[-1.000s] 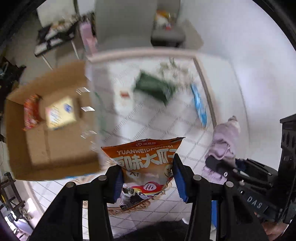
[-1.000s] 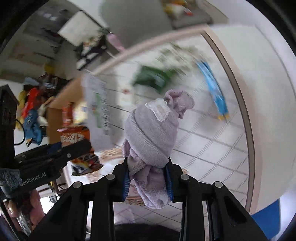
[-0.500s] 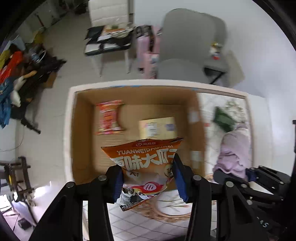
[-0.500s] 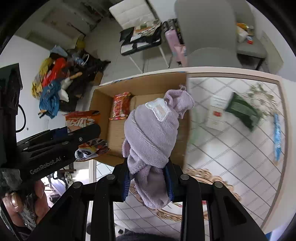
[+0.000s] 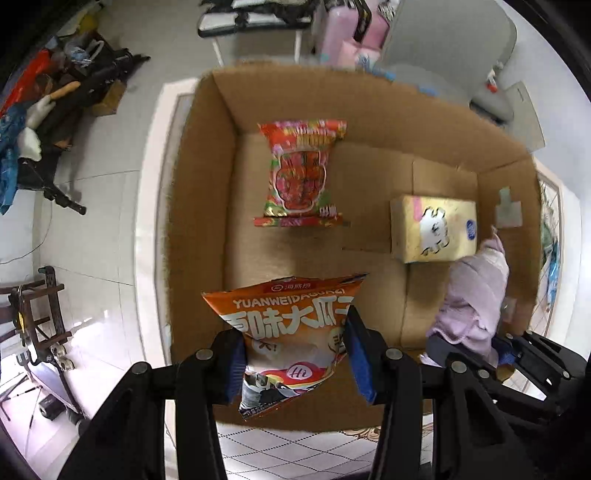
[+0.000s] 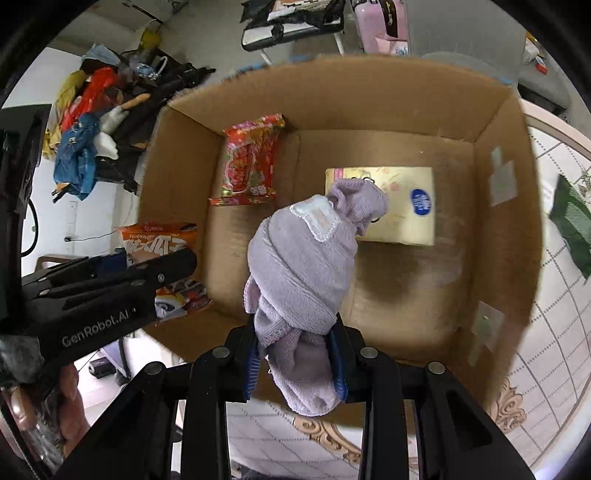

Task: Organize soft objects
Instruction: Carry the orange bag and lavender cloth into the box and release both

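Holding over cardboard box (image 5: 207, 192) | left gripper (image 5: 295, 354) clamps orange snack bag (image 5: 291, 325): light, crinkly, slippery | right gripper (image 6: 295, 362) clamps lavender towel (image 6: 303, 266): soft, grip mid-bundle

Grey chair (image 5: 458, 40) beyond box; pink bags (image 6: 380, 26) beside it; clothes heap (image 6: 85, 122) on floor at left.

Matt brown cardboard box (image 6: 509, 122); glossy foil-like orange snack bag (image 5: 295, 332) and red snack packet (image 5: 301, 173); fuzzy lilac terry cloth towel (image 6: 303, 266); smooth yellow tissue pack (image 6: 402, 206)
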`<action>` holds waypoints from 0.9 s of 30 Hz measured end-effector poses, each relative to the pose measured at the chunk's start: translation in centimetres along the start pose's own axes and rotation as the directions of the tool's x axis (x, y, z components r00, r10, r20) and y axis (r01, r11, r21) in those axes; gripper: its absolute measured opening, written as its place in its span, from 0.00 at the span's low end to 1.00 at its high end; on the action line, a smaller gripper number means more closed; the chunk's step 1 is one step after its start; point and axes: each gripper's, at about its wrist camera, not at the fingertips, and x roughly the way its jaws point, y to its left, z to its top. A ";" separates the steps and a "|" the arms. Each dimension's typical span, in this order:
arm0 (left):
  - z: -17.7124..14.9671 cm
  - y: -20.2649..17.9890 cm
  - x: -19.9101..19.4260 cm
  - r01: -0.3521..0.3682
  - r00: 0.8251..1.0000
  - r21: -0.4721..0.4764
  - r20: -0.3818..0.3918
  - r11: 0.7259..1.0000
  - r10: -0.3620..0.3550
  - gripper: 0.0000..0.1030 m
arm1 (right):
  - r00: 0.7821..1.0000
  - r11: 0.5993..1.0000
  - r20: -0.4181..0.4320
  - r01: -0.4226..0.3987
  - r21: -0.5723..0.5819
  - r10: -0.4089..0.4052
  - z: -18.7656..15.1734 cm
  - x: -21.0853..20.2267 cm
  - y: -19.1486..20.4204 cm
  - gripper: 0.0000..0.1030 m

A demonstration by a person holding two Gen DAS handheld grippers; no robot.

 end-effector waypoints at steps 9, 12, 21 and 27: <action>0.2 0.8 1.5 0.031 0.999 -0.044 -0.038 0.999 -0.033 0.45 | 0.998 0.999 -0.043 0.042 -0.013 -0.042 0.6 3.9 0.3 0.47; 0.0 0.9 0.8 0.026 0.999 -0.045 -0.021 0.999 -0.027 0.45 | 0.998 0.998 -0.028 0.058 -0.027 -0.059 0.6 3.4 0.5 0.58; -2.6 0.5 -3.8 -0.008 0.995 -0.064 0.096 0.998 0.014 0.45 | 0.988 0.988 0.040 0.151 -0.028 -0.150 -1.2 -0.7 0.3 0.66; -5.6 -0.7 -6.9 -0.030 0.982 -0.055 0.185 0.998 0.040 0.45 | 0.971 0.975 0.098 0.221 -0.022 -0.218 -3.9 -4.8 -0.1 0.68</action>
